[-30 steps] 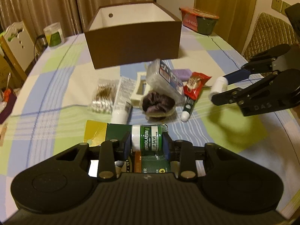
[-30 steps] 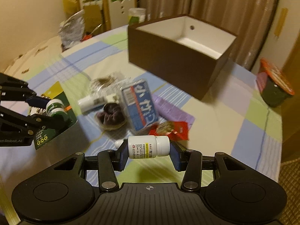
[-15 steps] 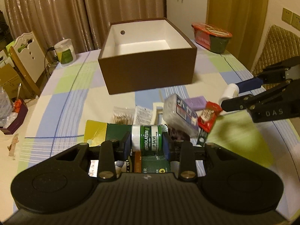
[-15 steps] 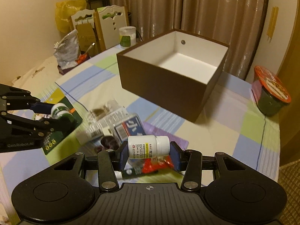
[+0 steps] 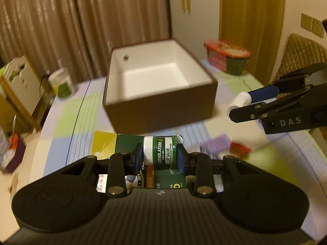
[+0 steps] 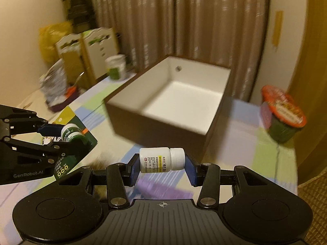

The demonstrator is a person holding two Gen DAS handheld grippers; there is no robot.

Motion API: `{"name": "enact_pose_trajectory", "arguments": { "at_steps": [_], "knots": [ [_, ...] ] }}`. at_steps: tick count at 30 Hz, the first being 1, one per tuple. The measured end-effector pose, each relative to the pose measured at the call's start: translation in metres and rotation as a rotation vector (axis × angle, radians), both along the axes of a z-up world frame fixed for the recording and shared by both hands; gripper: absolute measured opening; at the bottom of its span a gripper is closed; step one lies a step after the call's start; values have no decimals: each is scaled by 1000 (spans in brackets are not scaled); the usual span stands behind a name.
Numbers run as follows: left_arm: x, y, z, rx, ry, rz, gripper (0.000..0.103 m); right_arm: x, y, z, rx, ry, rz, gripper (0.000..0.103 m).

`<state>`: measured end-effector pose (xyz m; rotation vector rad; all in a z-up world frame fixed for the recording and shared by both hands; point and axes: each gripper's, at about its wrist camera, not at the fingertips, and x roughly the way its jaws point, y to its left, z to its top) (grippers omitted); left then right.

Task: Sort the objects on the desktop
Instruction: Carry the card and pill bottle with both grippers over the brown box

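My left gripper (image 5: 160, 153) is shut on a green lip salve jar on its green and yellow card (image 5: 159, 150), held in the air in front of the brown box (image 5: 161, 110), whose white inside is bare. My right gripper (image 6: 161, 163) is shut on a white pill bottle (image 6: 161, 159), held sideways in the air before the box (image 6: 163, 120). The right gripper with the bottle (image 5: 241, 100) shows at the right of the left wrist view. The left gripper with the salve (image 6: 70, 133) shows at the left of the right wrist view.
A red-lidded instant noodle bowl (image 6: 283, 114) stands right of the box on the checked tablecloth (image 6: 251, 149). A green and white tub (image 5: 62, 82) stands at the far left edge. A purple packet (image 5: 217, 146) and a red packet (image 5: 238, 149) lie below. A chair (image 5: 300, 55) stands at the right.
Both grippers have risen and moved toward the box with their loads. The pile of small objects has dropped out of sight below them. The box looks nearer and its inside shows more.
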<state>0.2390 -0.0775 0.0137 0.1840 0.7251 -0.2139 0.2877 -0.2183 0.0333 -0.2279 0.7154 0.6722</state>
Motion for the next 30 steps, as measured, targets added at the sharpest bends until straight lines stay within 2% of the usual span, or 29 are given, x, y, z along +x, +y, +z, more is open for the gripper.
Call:
{"name": "enact_pose_trajectory", "arguments": {
  "at_steps": [8,12,17,22,30],
  "knots": [
    [94,15,22,-29,-67,-88,29,55,26,15,-38,-55,-80,46],
    [142,13,17,-43,-72,-104,29,80,36,10,-42,-48,-88,46],
    [194,7,2,-59,-37,-108,29,105,46,0,-40,-30,-97,46],
    [221,3,-16,-64,-9,-115,29,121,52,-10,-44,-11,-92,46],
    [236,5,-45,-60,28,-90,30,134,56,-24,-56,4,-96,46]
  ]
}}
